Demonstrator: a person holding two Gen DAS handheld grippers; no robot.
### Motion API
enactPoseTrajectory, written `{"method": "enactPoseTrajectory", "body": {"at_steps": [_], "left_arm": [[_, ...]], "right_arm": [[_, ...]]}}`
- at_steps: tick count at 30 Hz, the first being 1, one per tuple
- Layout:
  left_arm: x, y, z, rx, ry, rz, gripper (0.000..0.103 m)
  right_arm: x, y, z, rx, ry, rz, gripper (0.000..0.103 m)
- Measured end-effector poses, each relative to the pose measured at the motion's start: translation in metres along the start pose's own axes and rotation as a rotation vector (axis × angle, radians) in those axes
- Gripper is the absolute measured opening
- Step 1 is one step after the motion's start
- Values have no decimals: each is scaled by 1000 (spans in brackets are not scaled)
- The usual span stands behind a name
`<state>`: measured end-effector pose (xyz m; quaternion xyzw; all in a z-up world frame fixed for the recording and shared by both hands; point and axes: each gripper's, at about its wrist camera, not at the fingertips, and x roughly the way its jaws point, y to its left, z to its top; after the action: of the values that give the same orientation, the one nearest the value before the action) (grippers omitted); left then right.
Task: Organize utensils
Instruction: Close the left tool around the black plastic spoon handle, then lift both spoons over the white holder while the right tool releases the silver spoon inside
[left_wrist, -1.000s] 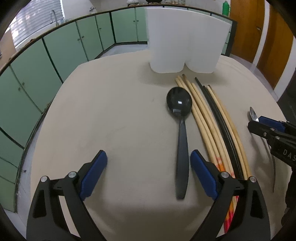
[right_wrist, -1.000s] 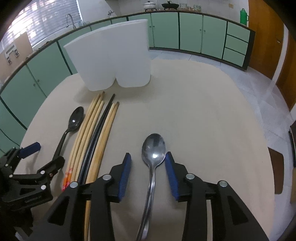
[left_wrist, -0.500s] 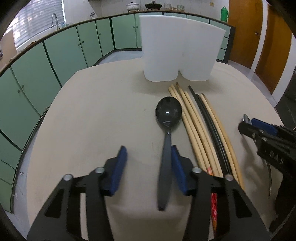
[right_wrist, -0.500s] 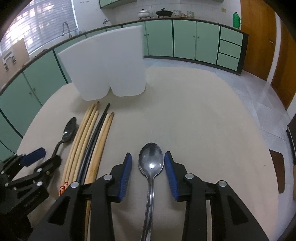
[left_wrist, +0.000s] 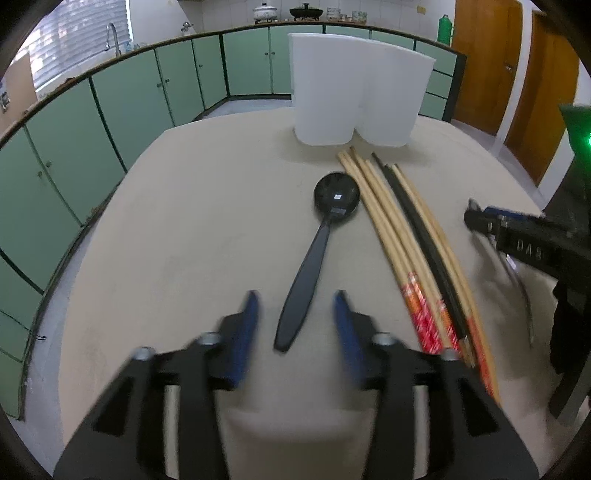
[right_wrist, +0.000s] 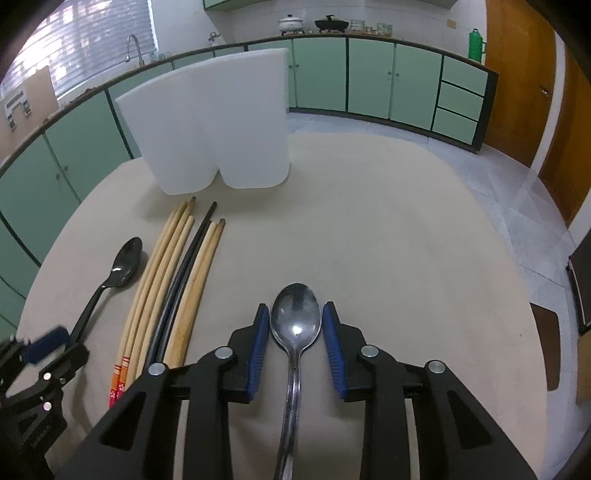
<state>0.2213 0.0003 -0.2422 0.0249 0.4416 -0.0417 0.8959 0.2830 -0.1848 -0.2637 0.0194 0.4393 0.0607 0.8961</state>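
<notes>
A black spoon (left_wrist: 325, 236) lies on the beige table (left_wrist: 184, 240), its handle end between the jaws of my left gripper (left_wrist: 295, 317). Those jaws are opening and the pads stand clear of the handle. A metal spoon (right_wrist: 295, 321) lies with its bowl between the blue pads of my right gripper (right_wrist: 295, 325). These jaws are closing, and only a thin gap remains on each side of the bowl. Several wooden and black chopsticks (right_wrist: 173, 277) lie between the two spoons. A white two-lobed holder (right_wrist: 210, 122) stands upright at the back.
In the left wrist view the right gripper (left_wrist: 480, 214) sits right of the chopsticks (left_wrist: 406, 240), and the holder (left_wrist: 354, 96) stands behind them. In the right wrist view the left gripper (right_wrist: 61, 349) is at the lower left. Green cabinets ring the room.
My left jaws closed in from wide around the black spoon's handle, then spread again, and that hand shifted a little. My right jaws narrowed toward the metal spoon's bowl.
</notes>
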Motion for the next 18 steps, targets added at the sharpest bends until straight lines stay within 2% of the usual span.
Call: {"method": "enactPoseTrajectory", "body": {"at_steps": [3, 8, 11, 18], "left_arm": [[6, -5, 18, 27, -1, -17, 61], [32, -16, 49, 73, 19, -11, 68], [49, -17, 59, 78, 38, 4, 69], [61, -16, 71, 65, 39, -44, 73]], "right_arm": [[1, -3, 4, 6, 16, 20, 30], [6, -9, 13, 30, 42, 43, 32], [8, -10, 16, 27, 54, 50, 32], [12, -11, 23, 7, 78, 53, 32]]}}
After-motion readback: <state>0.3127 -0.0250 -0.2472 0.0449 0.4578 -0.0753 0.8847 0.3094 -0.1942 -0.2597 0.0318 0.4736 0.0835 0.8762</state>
